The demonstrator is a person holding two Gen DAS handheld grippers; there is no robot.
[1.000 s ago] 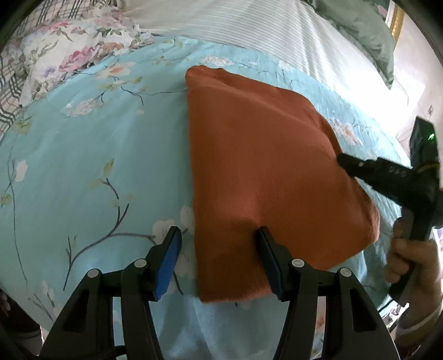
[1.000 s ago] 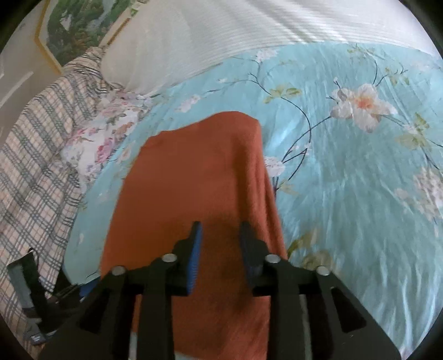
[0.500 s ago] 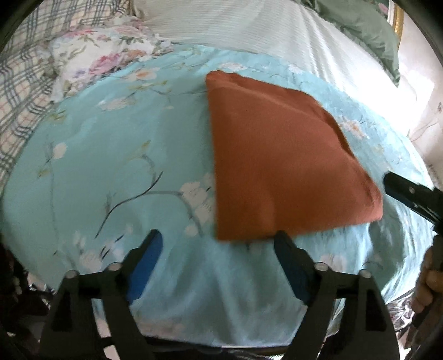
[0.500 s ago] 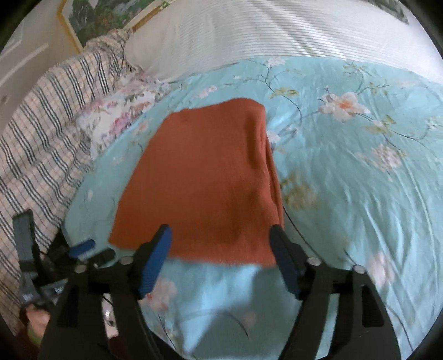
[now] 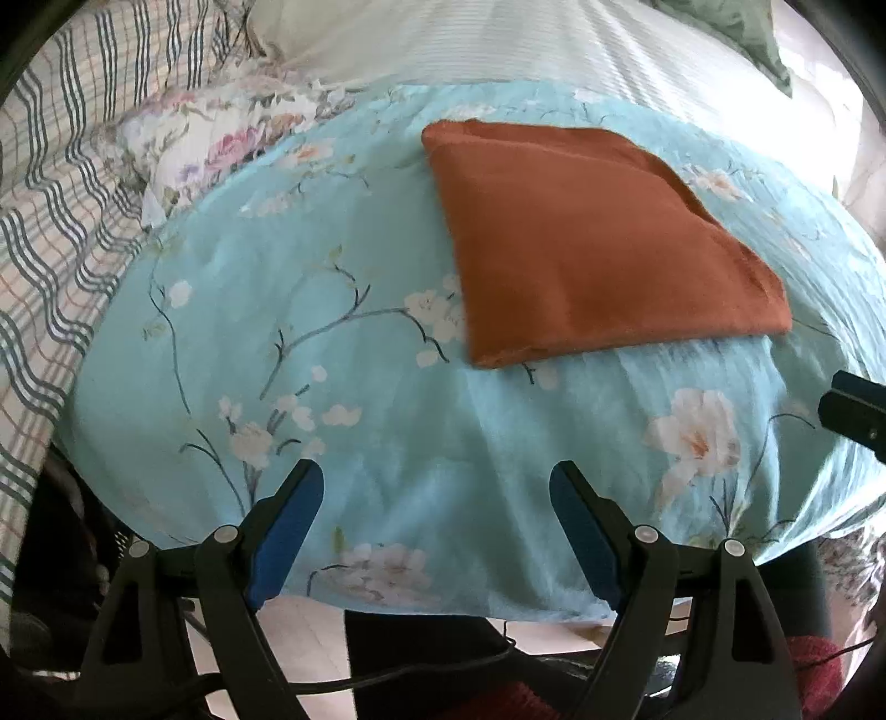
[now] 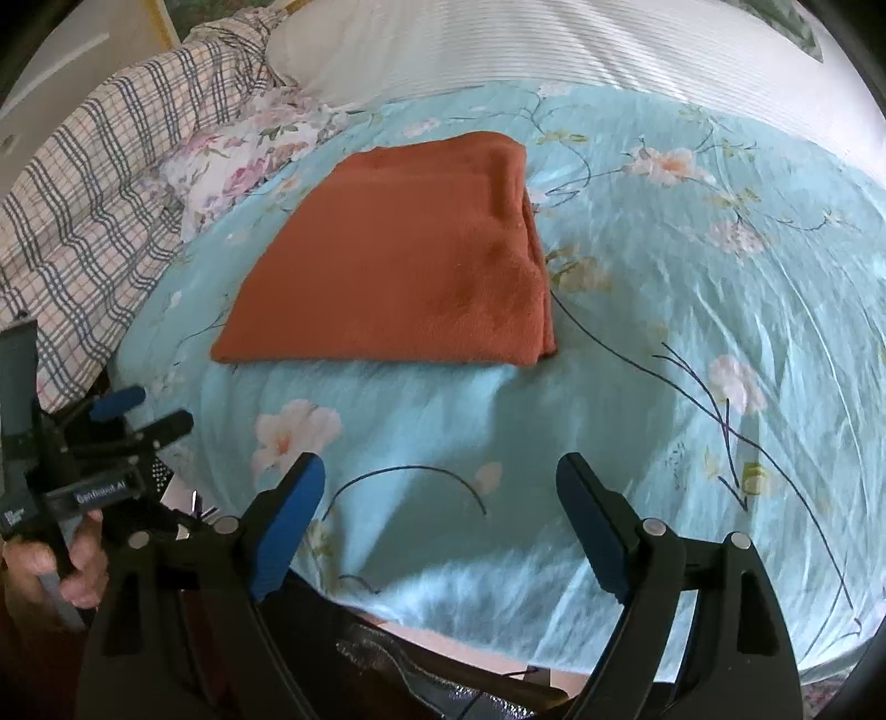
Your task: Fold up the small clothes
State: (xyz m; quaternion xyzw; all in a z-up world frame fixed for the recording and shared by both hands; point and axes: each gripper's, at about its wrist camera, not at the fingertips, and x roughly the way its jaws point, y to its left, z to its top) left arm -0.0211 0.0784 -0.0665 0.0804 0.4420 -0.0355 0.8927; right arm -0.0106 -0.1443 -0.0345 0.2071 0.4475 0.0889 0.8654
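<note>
A rust-orange folded cloth lies flat on the light-blue floral bedspread; it also shows in the right wrist view. My left gripper is open and empty, held back over the bed's near edge, well short of the cloth. My right gripper is open and empty, also back near the bed edge. The left gripper shows at the left of the right wrist view. Part of the right gripper shows at the right edge of the left wrist view.
A plaid blanket and a floral pillow lie at the left. A white striped sheet covers the far bed. The bedspread hangs over the near edge, floor below.
Both grippers let go of the cloth, opened wide and pulled back toward the bed's near edge. The folded cloth stays flat on the bedspread.
</note>
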